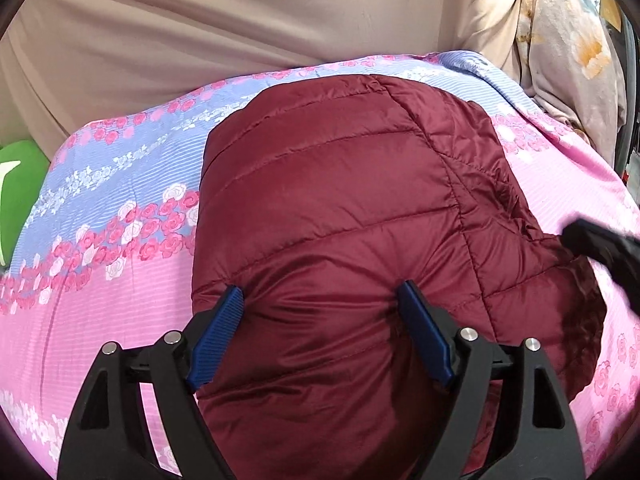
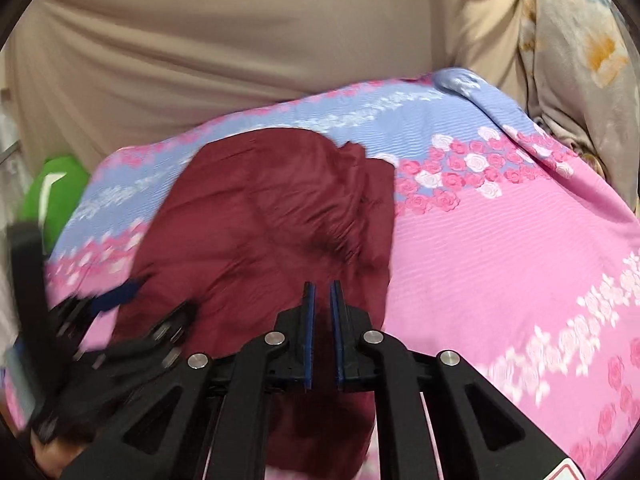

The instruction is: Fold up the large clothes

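Note:
A maroon quilted jacket lies folded into a compact block on a pink and blue rose-print sheet. My left gripper is open wide, and its blue fingertips rest on the jacket's near part with a bulge of fabric between them. In the right wrist view the jacket is blurred, and my right gripper hovers over its near right edge. Its pads are almost together, with only a thin slit and nothing in it. The left gripper shows blurred at the left, and the right gripper shows as a dark blur at the right edge.
Beige cloth rises behind the sheet. A cream flowered quilt is bunched at the back right. A green object sits at the left edge. Bare pink sheet spreads to the right of the jacket. A hand shows at the lower left.

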A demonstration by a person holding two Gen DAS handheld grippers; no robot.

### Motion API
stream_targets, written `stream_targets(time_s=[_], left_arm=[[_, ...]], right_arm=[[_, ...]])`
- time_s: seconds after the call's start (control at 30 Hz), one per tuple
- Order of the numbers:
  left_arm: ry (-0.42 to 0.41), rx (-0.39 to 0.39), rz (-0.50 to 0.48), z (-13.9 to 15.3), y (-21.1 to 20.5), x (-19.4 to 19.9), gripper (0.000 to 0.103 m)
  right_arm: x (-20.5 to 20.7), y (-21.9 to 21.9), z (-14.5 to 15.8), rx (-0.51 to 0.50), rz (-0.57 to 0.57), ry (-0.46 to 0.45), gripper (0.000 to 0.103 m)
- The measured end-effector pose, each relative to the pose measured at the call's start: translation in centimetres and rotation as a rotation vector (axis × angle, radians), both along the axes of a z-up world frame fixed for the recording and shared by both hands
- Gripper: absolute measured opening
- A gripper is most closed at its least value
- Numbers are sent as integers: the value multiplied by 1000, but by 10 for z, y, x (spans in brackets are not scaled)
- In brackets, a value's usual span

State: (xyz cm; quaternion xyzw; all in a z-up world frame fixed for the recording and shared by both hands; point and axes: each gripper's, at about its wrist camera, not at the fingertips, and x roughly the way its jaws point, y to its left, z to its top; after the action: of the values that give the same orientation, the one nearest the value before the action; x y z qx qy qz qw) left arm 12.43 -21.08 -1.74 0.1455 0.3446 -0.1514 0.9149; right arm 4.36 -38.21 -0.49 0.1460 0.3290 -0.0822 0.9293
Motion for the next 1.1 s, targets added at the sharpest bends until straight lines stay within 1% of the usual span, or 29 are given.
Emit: stream_targets(time_s=[0.03,0.1,0.17,0.2,0.23,0.27,0.3,0.33,0.37,0.4,0.43,0.47,0.5,0.57,0.63,0.7,0.73,0.8,0.87,1.03,1.1], left_arm=[[-4,4,1,0,-1,-1,78],[-7,5,1,-1,-1,-1,78],[-4,8,-3,-1,-3,-2,78],[-4,13,-6,0,-3,-4,78],[2,7,-9,2,0,-6,78],[13,-10,-10,6,5,-7,78],[27,-46,-10,12,15,-9,79],[42,-84,-7,19,27,-10,87],[49,-126,-3,26,40,-11,93],[51,-157,3,32,51,-12,94],[52,-173,13,35,58,-12,96],[62,-192,26,38,69,-9,98],[77,-205,34,38,74,-7,98],[137,-232,41,33,82,2,98],[245,-270,29,19,85,16,98],[304,-288,13,7,82,24,98],[318,-285,4,3,79,26,98],[330,-275,-21,-4,70,29,98],[342,-274,-39,-8,61,32,98],[323,-243,-34,-12,47,38,98],[313,-230,-35,-12,43,39,98]], right_arm=[[-3,6,-6,-2,20,25,9],[3,15,-31,-22,38,109,7],[9,17,-46,-34,35,137,5],[10,14,-45,-24,33,142,5],[9,11,-42,-13,34,139,8],[5,9,-36,8,36,125,10],[-1,5,-30,28,32,100,17],[-8,1,-24,45,20,76,33],[-15,-4,-20,58,5,54,44],[-20,-8,-17,67,-7,40,58],[-23,-11,-17,73,-14,36,62],[-22,-15,-18,84,-15,44,63],[-20,-18,-21,99,-14,53,66],[-9,-27,-31,162,-18,89,68],[1,-31,-41,229,-4,128,68],[11,-35,-54,313,16,154,69],[14,-37,-58,339,22,159,70],[19,-39,-63,384,30,167,72],[23,-40,-66,407,35,172,75],[36,-34,-65,390,36,174,81],[42,-30,-65,378,37,174,81]])
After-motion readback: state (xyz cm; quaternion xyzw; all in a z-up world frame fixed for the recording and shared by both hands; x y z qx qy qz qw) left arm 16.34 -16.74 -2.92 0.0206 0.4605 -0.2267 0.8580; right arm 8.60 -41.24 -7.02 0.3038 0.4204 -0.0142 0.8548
